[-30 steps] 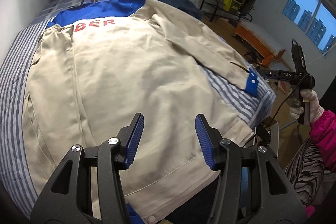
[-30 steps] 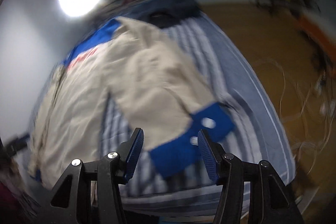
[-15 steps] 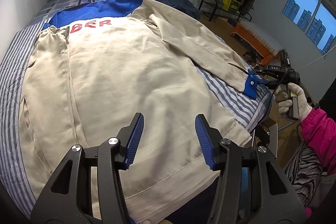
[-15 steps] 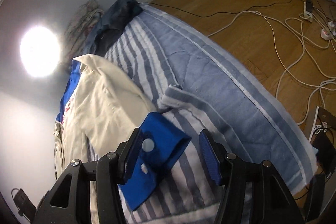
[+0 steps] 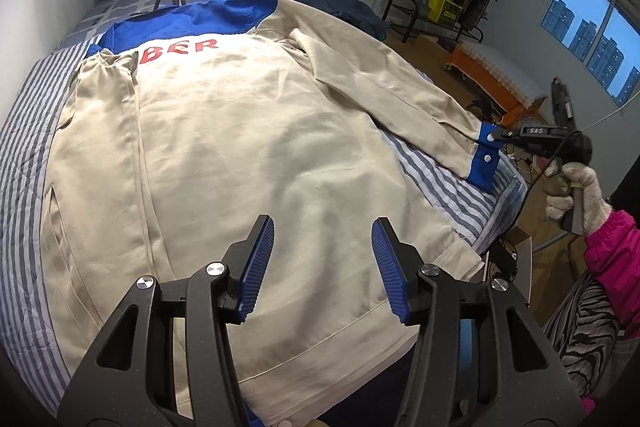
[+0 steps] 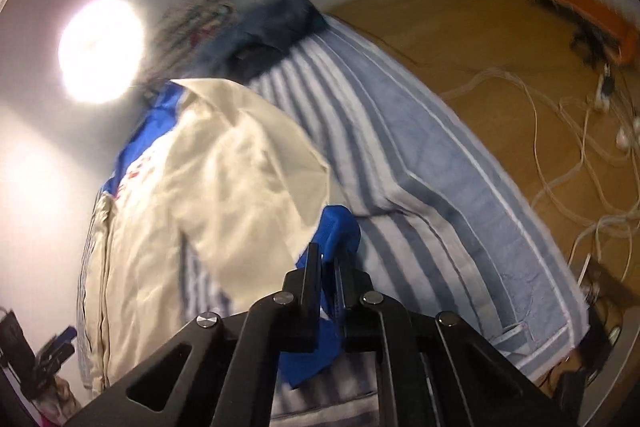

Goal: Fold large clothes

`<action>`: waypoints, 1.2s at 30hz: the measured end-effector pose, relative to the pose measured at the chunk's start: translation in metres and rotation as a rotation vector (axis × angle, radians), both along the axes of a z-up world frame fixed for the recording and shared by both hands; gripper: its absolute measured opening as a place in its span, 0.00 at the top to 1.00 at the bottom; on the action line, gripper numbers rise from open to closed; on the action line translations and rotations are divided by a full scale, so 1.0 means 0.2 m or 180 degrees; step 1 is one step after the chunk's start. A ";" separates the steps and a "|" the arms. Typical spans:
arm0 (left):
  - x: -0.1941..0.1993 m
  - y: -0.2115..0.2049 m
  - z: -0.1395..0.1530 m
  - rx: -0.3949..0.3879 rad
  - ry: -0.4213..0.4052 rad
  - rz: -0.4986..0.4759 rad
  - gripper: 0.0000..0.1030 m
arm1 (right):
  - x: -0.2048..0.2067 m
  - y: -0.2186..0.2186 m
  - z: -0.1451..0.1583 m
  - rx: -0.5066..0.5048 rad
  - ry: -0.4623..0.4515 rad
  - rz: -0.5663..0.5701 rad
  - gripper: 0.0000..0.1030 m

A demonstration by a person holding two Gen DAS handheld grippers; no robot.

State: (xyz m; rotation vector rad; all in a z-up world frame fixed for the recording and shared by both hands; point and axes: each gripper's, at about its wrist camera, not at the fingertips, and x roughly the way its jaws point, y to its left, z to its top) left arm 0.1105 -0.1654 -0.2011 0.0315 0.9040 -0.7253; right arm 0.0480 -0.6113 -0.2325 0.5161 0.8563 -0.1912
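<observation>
Right gripper (image 6: pixel 328 263) pinches the jacket's blue cuff (image 6: pixel 338 227) — left gripper (image 5: pixel 323 267) hovers spread, empty, above the beige jacket (image 5: pixel 240 147).

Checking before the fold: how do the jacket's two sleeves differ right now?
The right sleeve lies stretched out over the striped bedspread, while the left sleeve is folded onto the jacket. The right sleeve's blue cuff is clamped in the right gripper; the left sleeve is untouched. Both are beige.
</observation>
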 end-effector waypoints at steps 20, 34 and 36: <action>0.09 0.23 0.00 -0.0396 0.0336 0.0555 0.49 | -0.08 1.19 0.18 -0.0742 -0.0301 0.2222 1.00; 0.13 0.20 -0.25 -0.0675 0.1189 0.0603 0.49 | -0.14 1.43 0.04 -0.0273 -0.0168 0.3151 0.72; 0.13 0.18 -0.27 -0.0733 0.1289 0.0571 0.49 | -0.15 1.33 0.13 -0.0074 -0.0374 0.3013 0.59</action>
